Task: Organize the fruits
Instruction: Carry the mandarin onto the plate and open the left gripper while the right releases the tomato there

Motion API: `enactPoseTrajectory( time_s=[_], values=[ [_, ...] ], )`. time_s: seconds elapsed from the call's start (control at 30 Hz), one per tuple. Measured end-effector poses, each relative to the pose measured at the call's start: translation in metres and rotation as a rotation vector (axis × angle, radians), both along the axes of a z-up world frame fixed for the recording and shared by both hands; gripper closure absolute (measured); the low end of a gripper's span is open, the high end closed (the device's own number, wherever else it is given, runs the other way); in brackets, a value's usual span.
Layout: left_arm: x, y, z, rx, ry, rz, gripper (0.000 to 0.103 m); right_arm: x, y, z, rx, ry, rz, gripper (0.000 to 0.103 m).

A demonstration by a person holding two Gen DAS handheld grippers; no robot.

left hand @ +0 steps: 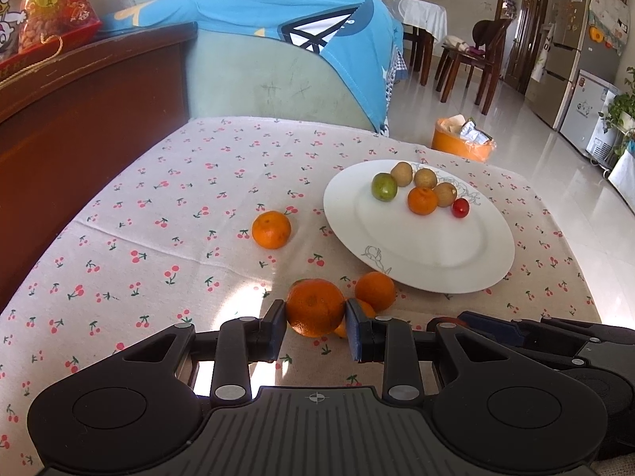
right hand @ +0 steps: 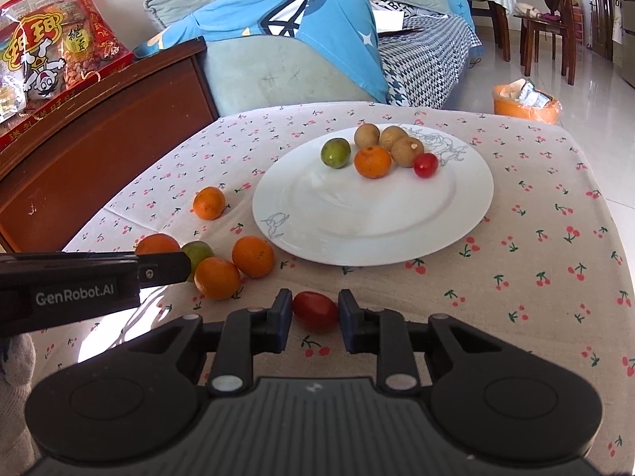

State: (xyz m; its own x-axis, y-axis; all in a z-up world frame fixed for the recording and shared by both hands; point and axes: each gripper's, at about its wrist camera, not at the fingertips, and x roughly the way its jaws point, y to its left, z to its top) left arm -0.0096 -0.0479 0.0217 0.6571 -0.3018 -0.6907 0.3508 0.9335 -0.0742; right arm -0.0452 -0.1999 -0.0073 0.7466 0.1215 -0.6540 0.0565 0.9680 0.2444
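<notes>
1. One cherry-print tablecloth [right hand: 516, 182] covers the table; a red snack bag [right hand: 59, 51] with Chinese writing sits on the wooden cabinet at ten o'clock.
2. The white plate [right hand: 377, 214] at twelve o'clock carries a green fruit, an orange, three brown fruits and a red tomato.
3. The left gripper [left hand: 316, 314], its side marked "GenRobot.AI", clamps an orange [left hand: 315, 307] just above the cloth.
4. The right gripper [right hand: 315, 309] stands part open around a red tomato [right hand: 315, 311] lying on the cloth; contact is unclear.
5. Loose oranges [right hand: 253, 256] lie at ten o'clock.
</notes>
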Motion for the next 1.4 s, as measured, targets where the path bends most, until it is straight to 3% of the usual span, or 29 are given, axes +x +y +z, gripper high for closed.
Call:
enactPoseTrajectory(
  time_s=[0.57, 0.93, 1.27, 1.4],
  values=[
    [0.005, -0.003, 0.007, -0.051, -0.015, -0.003, 0.074, -0.002, -0.009, 0.010, 0.030, -0.029, -0.038, 0.083],
    [0.035, -0.026, 0.007, -0.104, -0.002, -0.036, 0.074, 0.018, -0.033, 0.020, 0.063, -0.091, -0.113, 0.083],
    [0.060, -0.053, -0.009, -0.078, 0.023, -0.083, 0.074, 0.036, -0.050, 0.011, 0.095, -0.086, -0.174, 0.081],
    [0.062, -0.058, -0.004, -0.072, 0.012, -0.096, 0.065, 0.035, -0.050, 0.015, 0.093, -0.106, -0.183, 0.080]
  ],
)
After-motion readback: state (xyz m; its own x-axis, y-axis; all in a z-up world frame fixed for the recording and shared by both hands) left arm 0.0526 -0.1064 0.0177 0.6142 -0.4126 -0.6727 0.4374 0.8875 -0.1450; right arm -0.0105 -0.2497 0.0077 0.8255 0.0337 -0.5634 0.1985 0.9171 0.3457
